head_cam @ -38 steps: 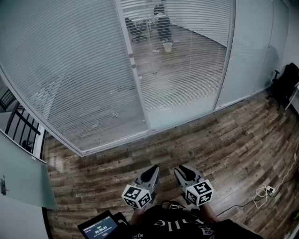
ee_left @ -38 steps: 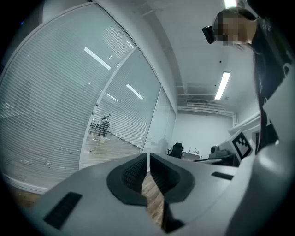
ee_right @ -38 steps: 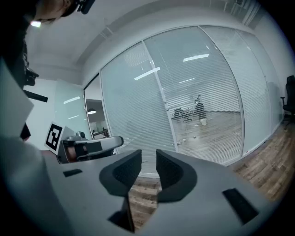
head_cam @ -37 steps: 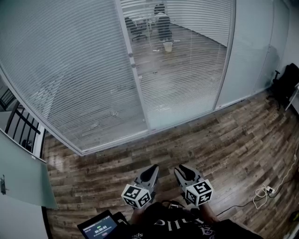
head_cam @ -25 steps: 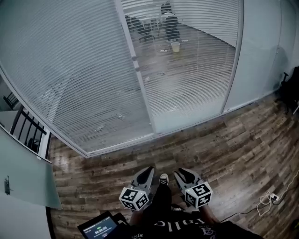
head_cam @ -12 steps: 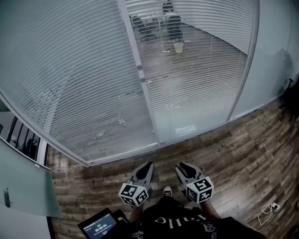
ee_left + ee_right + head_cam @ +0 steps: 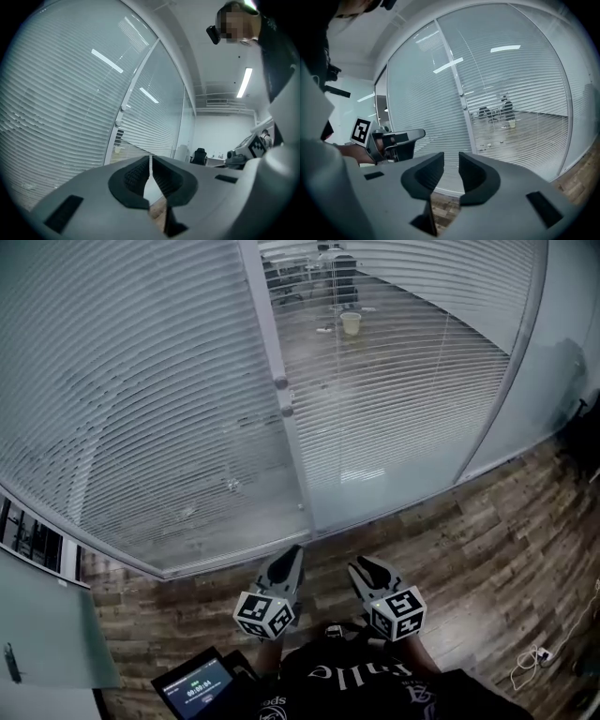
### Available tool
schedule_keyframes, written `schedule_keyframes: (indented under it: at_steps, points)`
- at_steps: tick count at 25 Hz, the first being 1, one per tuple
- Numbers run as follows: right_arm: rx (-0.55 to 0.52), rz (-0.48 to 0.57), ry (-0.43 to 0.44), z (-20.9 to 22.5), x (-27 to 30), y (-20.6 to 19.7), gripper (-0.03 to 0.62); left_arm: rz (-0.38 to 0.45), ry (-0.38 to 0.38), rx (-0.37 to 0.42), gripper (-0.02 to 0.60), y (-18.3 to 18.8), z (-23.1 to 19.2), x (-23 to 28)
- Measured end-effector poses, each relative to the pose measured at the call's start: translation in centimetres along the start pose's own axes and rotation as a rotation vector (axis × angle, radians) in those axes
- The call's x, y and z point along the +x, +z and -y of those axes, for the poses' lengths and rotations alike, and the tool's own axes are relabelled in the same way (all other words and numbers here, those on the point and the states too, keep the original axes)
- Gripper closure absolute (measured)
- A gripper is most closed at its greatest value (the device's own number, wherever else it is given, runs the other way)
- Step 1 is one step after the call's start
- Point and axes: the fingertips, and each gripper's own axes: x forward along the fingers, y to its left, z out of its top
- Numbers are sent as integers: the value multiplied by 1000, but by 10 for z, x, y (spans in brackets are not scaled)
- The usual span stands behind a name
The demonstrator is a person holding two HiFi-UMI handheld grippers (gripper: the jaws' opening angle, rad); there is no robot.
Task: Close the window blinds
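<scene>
A dark wood-plank floor [image 7: 469, 540] is running up to a glazed office wall, where the white horizontal-slat window blinds [image 7: 141, 399] are hanging straight ahead of both grippers, on either side of a grey metal frame post [image 7: 284, 399]. The left gripper [image 7: 292, 556] is hovering over the floor, its fingers clenched together on nothing. The right gripper [image 7: 363, 565], just beside it, is holding its fingers slightly parted and empty.

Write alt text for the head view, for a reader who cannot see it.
The left gripper and right gripper point at blinds on a glass wall, touching nothing, low over a wood floor. A room shows through the right-hand slats.
</scene>
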Motion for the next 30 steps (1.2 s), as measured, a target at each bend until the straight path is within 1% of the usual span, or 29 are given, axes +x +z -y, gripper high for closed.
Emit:
schedule_keyframes:
  at_steps: [3,6,9,12,16,17,18,19,21,22,23,25,26,27,28,29,30]
  points:
    - [5,-8,-4,20,16,7,484,17,22,9,575,10,-18,24]
    - [1,-22,27,38,36,14,485,29,65,19,575,19,-36,47]
    - [5,-29,70,57,60,21,484,64,107,64,575,34,-54,71]
    - [-25,-36,119,76,89,36,484,93,144,95,575,51,-74,102]
    - [-78,-59,214,103,127,63,484,95,229,139,572,72,-98,146]
    - [-89,-61,240,109,135,70,484,90,255,158,556,77,-104,158]
    - [-98,-64,265,116,142,76,484,87,280,179,510,84,-109,171]
    - [-106,-68,288,124,149,82,484,88,304,203,481,92,-112,184]
    - [-116,-86,329,137,161,87,484,87,344,276,468,108,-119,209]
    - [-121,-96,348,141,168,88,484,70,366,341,466,114,-123,221]
    - [-126,-104,369,143,174,89,484,34,396,430,466,118,-129,231]
    - [-136,-118,416,144,184,91,485,-85,461,633,466,120,-139,250]
    - [-140,-125,441,143,188,90,484,-144,488,713,465,120,-144,257]
    - [-142,-131,464,143,191,89,485,-191,508,766,450,119,-149,264]
    - [-143,-135,482,144,193,89,484,-227,520,797,415,118,-153,271]
    - [-144,-139,496,147,196,90,484,-258,526,819,400,117,-158,278]
    - [-144,-143,506,150,199,91,484,-289,531,842,400,115,-163,285]
